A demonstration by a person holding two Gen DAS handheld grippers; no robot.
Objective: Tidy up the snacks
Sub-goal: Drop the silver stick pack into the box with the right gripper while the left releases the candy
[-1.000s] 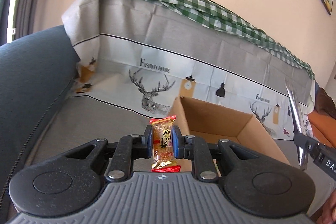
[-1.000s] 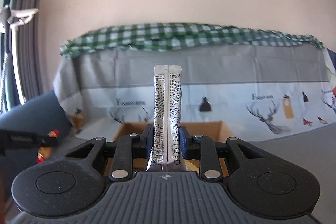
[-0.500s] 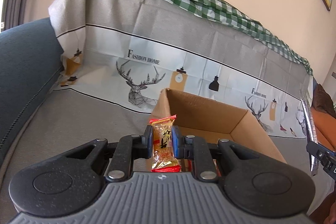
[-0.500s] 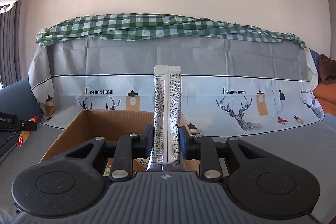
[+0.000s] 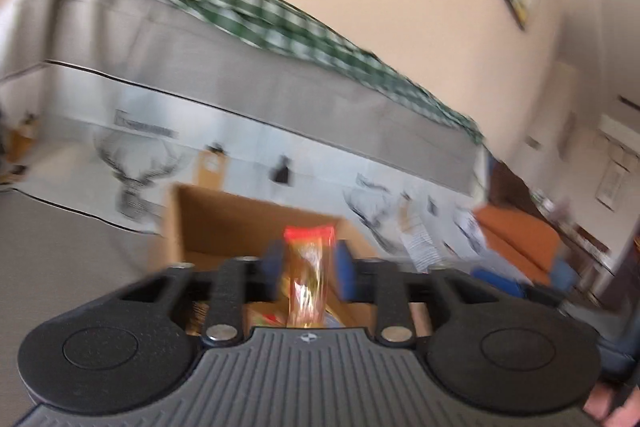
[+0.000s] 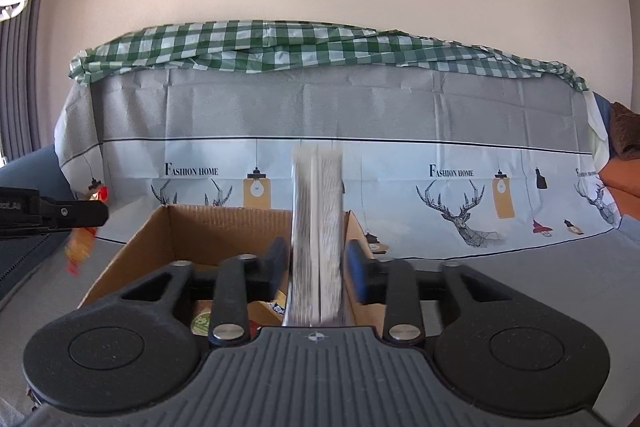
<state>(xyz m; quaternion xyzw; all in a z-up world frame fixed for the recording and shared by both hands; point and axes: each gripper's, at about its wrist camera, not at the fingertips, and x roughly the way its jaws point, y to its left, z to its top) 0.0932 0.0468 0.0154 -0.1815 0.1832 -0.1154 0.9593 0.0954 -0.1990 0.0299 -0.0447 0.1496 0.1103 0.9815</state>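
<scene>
The cardboard box [image 6: 224,231] sits open-topped in the lower centre of the right wrist view, its near rim cut off by the gripper body; grey cloth-covered surface [image 6: 540,283] lies open to its right. A deer-print cover [image 6: 400,115] rises as a wall behind the box, topped by a green checked cloth [image 6: 304,47].

The right gripper [image 6: 318,265] points over the box, tipped slightly down. Its jaws are opening, and the silver stick packet [image 6: 318,227] stands upright between them, streaked with blur, with gaps at both pads.

In the left wrist view the left gripper [image 5: 306,269] aims over the box [image 5: 240,223] at lower centre. Its jaws are opening too, and the red-and-gold candy wrapper [image 5: 308,267] hangs blurred between them, clear of both pads. This whole view is smeared. Fingers of a hand [image 5: 608,403] show at the lower right corner. Snacks inside the box are mostly hidden.
</scene>
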